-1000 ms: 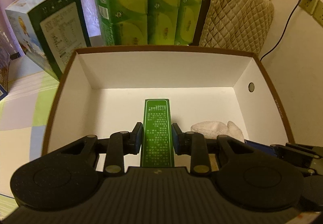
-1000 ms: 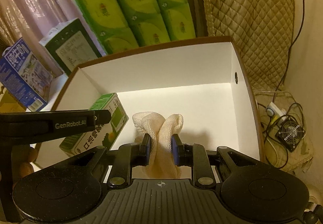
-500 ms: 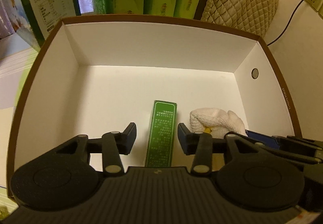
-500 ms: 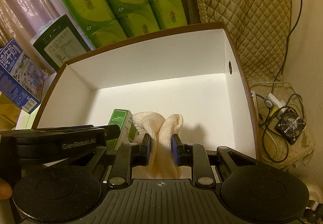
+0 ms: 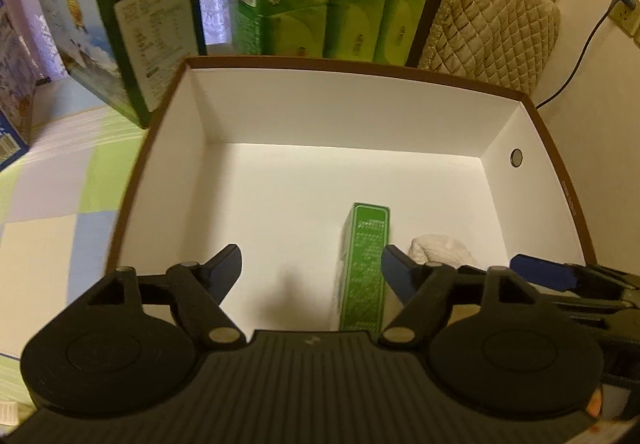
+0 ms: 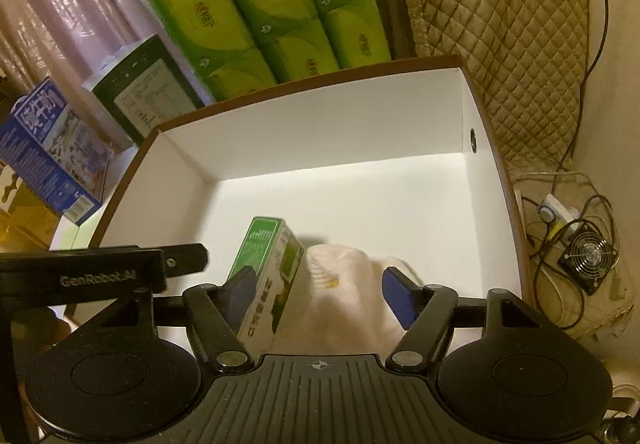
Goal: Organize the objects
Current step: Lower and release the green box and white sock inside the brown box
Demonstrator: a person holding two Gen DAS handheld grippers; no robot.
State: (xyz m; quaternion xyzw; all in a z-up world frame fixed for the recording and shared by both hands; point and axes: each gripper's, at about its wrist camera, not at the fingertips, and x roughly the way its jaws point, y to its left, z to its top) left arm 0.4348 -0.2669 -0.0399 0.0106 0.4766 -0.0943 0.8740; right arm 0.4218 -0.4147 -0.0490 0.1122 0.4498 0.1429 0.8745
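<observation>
A pastel checked cloth-covered surface (image 5: pixel 60 180) carries the brown-rimmed white cardboard box (image 5: pixel 360 108); a blue-and-green printed carton (image 5: pixel 132 44) stands beside the box's far-left corner.

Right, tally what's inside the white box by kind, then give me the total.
Green carton: 1
White cloth: 1
Total in the white box: 2
Both tongs, left and right, are open and hold nothing.
</observation>
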